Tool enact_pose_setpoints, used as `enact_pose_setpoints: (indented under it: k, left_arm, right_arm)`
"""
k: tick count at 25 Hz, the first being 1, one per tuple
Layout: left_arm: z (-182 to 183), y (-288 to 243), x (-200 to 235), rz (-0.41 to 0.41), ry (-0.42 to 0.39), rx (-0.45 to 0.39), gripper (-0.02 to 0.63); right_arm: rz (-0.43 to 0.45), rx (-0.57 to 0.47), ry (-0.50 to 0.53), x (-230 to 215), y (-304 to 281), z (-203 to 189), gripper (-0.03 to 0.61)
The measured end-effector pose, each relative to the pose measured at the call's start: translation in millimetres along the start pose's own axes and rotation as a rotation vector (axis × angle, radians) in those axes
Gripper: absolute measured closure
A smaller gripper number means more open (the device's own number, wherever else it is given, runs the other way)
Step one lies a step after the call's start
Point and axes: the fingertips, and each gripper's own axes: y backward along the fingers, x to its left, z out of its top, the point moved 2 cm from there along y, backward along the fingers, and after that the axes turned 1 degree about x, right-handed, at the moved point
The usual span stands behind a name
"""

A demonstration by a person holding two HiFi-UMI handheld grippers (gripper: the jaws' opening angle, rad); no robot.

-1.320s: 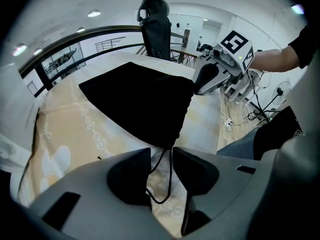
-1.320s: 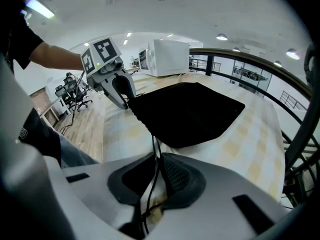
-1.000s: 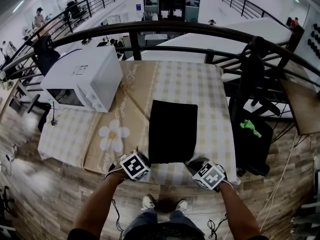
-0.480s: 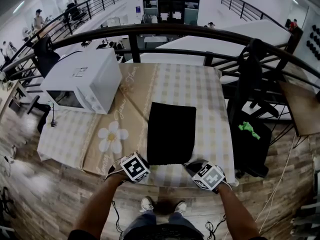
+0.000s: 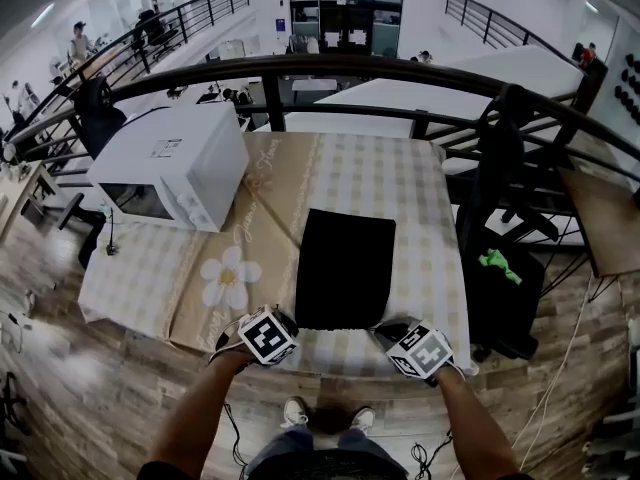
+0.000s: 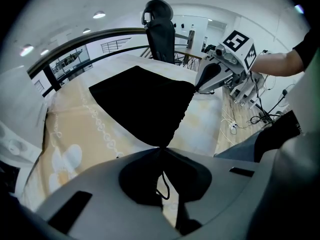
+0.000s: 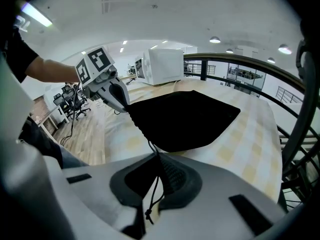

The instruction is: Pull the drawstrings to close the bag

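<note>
Left hand-held gripper (image 6: 161,149) and right hand-held gripper (image 7: 156,153) clamp drawstrings (image 7: 150,144) of the black bag (image 5: 345,268), cords barely discernible.

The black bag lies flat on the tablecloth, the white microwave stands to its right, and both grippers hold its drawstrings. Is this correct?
No: the head view shows the white microwave to the left of the black bag. The rest holds: flat on the tablecloth, left gripper and right gripper holding its drawstrings.
</note>
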Motion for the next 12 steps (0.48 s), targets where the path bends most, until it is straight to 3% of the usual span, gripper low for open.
enact_pose_setpoints:
  k: [12]
  left_arm:
    - [31, 45, 19, 0.14, 0.012, -0.121, 0.584]
  right_arm:
    - [-0.105, -0.117, 0.026, -22, 36, 48, 0.557]
